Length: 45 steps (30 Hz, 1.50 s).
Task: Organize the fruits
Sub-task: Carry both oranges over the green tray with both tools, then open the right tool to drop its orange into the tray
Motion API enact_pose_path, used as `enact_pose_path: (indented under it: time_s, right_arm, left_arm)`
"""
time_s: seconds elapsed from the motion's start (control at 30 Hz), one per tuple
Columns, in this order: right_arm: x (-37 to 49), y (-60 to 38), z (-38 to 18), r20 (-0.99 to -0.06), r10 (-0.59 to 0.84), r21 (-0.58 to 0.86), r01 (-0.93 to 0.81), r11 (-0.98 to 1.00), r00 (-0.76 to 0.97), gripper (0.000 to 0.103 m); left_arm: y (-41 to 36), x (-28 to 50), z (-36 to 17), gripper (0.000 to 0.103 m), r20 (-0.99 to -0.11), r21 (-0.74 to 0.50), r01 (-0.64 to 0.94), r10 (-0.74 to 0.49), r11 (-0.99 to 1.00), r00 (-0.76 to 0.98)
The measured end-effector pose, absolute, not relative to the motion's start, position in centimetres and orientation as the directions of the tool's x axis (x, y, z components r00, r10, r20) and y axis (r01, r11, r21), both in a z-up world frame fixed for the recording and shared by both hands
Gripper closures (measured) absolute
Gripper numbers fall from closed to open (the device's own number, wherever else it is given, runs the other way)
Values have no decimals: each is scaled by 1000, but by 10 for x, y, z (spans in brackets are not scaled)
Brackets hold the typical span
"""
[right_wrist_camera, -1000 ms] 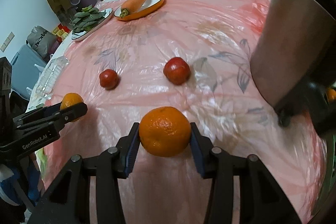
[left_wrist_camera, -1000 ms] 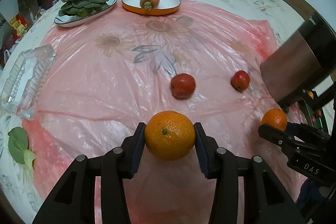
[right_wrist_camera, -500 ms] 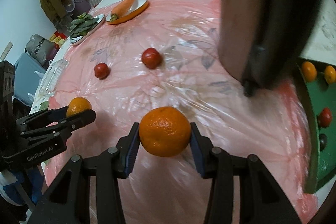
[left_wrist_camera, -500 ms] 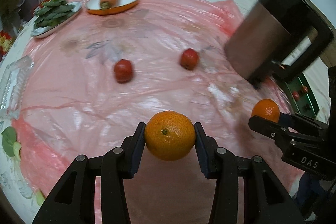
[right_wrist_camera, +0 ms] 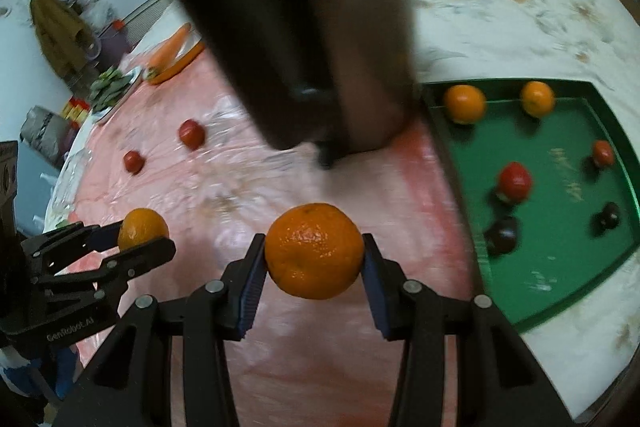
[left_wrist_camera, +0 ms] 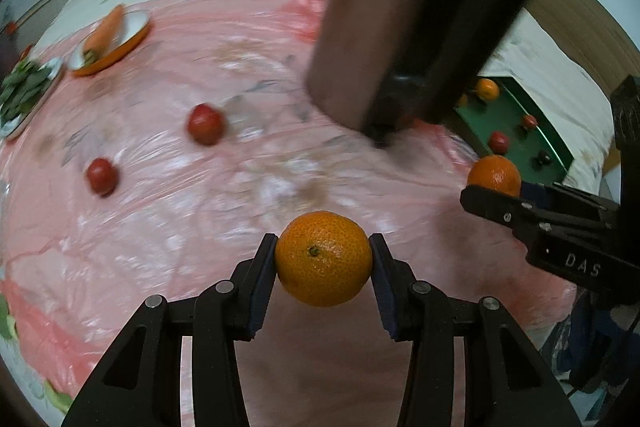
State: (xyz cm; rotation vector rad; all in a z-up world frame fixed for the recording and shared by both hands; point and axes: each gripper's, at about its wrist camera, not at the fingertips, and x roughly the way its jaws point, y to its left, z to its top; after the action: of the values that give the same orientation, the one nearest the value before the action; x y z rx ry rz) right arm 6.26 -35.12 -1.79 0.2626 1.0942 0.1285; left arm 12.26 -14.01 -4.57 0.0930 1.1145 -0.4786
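Observation:
My left gripper (left_wrist_camera: 323,265) is shut on an orange tangerine (left_wrist_camera: 323,258) and holds it above the pink table cover. My right gripper (right_wrist_camera: 314,255) is shut on a second tangerine (right_wrist_camera: 314,251); that gripper also shows at the right of the left wrist view (left_wrist_camera: 496,187). A green tray (right_wrist_camera: 560,267) lies to the right and holds two tangerines (right_wrist_camera: 464,103), red fruits (right_wrist_camera: 515,181) and dark fruits (right_wrist_camera: 502,235). Two red fruits (left_wrist_camera: 205,125) (left_wrist_camera: 102,175) lie loose on the cover.
A tall dark metal kettle (left_wrist_camera: 404,23) stands close ahead, beside the tray. At the far left are an orange plate with a carrot (left_wrist_camera: 106,35) and a plate of green leaves (left_wrist_camera: 24,87). The pink plastic cover (left_wrist_camera: 200,227) spreads over the table.
Both grippers have swung right with their tangerines. The kettle looms larger and the green tray has come into fuller view. The loose red fruits have shifted left.

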Motion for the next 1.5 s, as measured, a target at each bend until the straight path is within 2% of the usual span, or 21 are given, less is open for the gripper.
enact_pose_path:
  time_s: [0.83,1.1,1.5]
  right_arm:
    - [57,-557,-22,-886,-40,113,299,947,462,39]
    - [57,-610,-42,-890,-92,101,390,915,447,39]
    - [54,-632,-63,-891,-99,108,418,902,443,39]
  left_arm:
    - [-377,104,-27,63,-840,-208,713,-496,669,220]
    - [-436,99,-45,63,-847,-175,770,-492,613,199]
    - [-458,100,-84,63,-882,-138,787,-435,602,179]
